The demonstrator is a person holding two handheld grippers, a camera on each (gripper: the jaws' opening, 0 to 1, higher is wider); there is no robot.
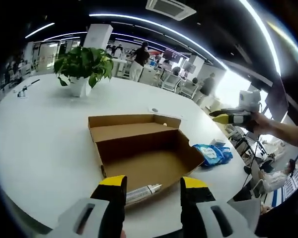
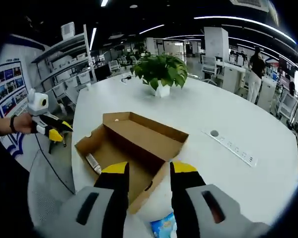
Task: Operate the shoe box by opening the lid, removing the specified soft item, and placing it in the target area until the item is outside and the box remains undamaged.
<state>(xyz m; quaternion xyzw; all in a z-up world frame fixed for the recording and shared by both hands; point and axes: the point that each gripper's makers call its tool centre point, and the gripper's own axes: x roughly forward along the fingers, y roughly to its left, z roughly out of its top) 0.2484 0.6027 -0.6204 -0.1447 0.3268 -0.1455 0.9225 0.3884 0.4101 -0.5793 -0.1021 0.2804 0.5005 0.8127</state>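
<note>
The soft item, a blue pack [image 1: 213, 153], lies on the white table [image 1: 39, 148] outside the shoe box [image 1: 139, 148], just beyond the box wall to the right of the left gripper [image 1: 153, 186]. In the right gripper view it sits directly below and between the jaws of the right gripper [image 2: 148, 174]. It is judged light, pliable and somewhat slick; grip it across the middle with moderate pressure. The cardboard box stands open with its lid folded back; it creases easily, so avoid pressing the walls. A tube [image 1: 141, 192] lies just ahead of the left jaws. Both tongs are held level above the table, jaws parted, holding nothing.
</note>
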